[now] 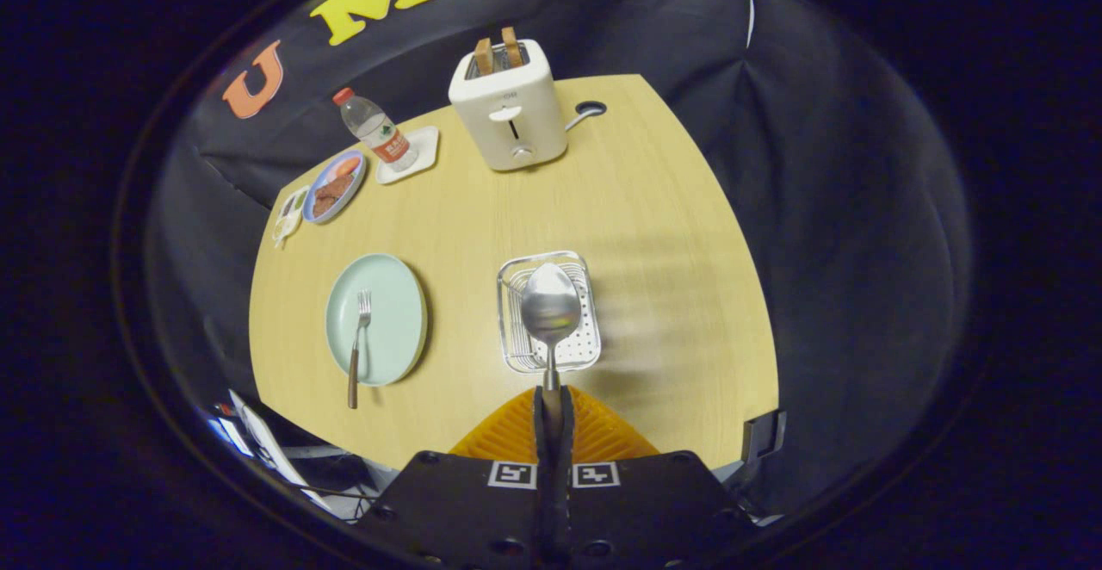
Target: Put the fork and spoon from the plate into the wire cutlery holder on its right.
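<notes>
Steel spoon [551, 312] pinched in claw [552, 406], above holder [508, 355]

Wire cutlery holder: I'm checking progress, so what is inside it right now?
Nothing visible lies inside the wire cutlery holder; its perforated floor shows. The spoon, shut in the hand-held gripper, hangs over it and covers the middle. The fork lies on the plate.

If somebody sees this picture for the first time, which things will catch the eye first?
First the spoon, held by its handle in the closed claw, its bowl over the wire cutlery holder. Next the pale green plate to the holder's left, the fork lying on it. Beyond stands a white toaster with two bread slices.
</notes>
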The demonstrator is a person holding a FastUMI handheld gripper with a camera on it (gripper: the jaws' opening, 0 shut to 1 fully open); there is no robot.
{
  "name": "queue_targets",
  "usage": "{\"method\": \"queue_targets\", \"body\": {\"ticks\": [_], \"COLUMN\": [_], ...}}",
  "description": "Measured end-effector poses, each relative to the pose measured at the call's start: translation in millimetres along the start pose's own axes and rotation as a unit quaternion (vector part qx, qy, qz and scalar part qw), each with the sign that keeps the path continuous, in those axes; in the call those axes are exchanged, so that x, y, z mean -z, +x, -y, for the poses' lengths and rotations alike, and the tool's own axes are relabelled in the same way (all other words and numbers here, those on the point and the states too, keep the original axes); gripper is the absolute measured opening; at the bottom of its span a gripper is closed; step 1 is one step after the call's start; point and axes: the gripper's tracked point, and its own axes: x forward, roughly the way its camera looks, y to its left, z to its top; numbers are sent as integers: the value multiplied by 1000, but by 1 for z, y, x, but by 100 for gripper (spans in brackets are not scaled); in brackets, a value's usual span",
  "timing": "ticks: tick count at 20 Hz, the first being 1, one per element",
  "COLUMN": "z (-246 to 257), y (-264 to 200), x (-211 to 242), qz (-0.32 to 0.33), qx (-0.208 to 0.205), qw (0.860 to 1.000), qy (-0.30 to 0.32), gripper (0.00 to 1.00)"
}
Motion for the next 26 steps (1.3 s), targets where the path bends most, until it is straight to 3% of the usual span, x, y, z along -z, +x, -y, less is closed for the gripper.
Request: {"method": "queue_targets", "body": {"ticks": [5,10,17,22,26], "z": [0,-13,-37,-89,-152], "y": [14,8,-29,-58,-52], "x": [-4,-11,-44,-50,-37], "qz": [-6,12,140,231,251], "qx": [-15,-26,-5,-18,-53], "qw": [999,999,989,970,963], "qy": [36,27,-42,-76,-82], "gripper": [8,13,94,94,94]}}
